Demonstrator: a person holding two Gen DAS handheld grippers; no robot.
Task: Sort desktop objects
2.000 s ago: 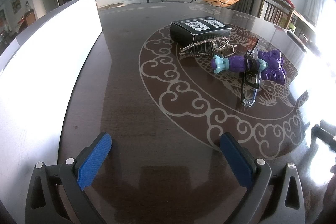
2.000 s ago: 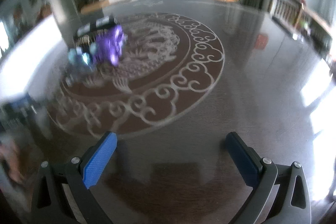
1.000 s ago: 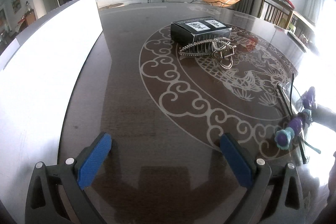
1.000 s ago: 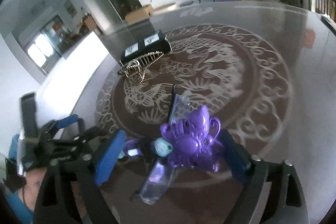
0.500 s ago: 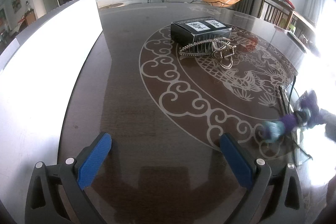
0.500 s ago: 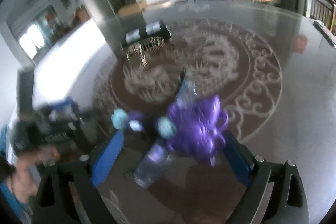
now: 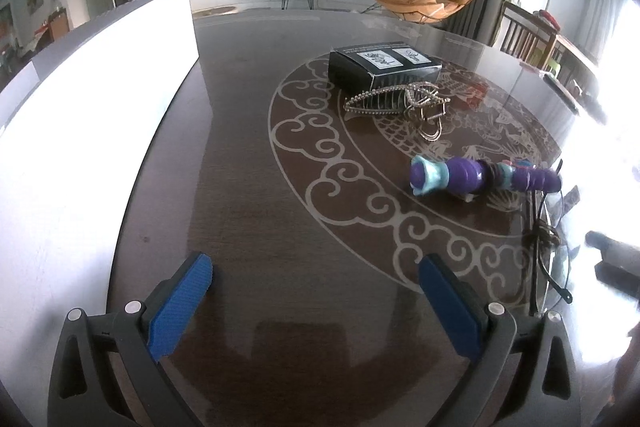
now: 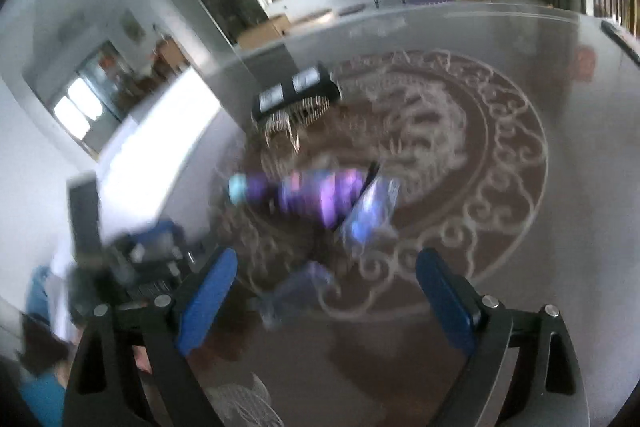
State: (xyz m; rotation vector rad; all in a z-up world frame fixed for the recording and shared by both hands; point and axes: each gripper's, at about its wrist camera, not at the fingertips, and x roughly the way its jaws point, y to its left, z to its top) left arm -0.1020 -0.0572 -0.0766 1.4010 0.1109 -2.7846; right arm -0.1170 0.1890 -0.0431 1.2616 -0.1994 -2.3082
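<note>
A purple and teal toy [image 7: 480, 177] lies on the dark table [image 7: 248, 187] at the right, with a pair of glasses [image 7: 550, 247] just right of it. A black box [image 7: 382, 67] and a metal hair claw [image 7: 394, 101] sit farther back. My left gripper [image 7: 316, 301] is open and empty, low over the table's near side. My right gripper [image 8: 324, 287] is open and empty; the toy [image 8: 304, 191] and glasses [image 8: 370, 209] lie blurred in front of it, with the box [image 8: 296, 93] and hair claw [image 8: 294, 123] beyond.
A tall white panel [image 7: 80, 115] runs along the table's left edge. The table's ornate round inlay [image 7: 320, 163] lies under the objects. The right gripper's dark body [image 7: 616, 263] shows at the right edge of the left wrist view.
The right gripper carried the purple toy and glasses toward the table's near right, set them down and let go. It is now open and pulled back. The left gripper has not moved.
</note>
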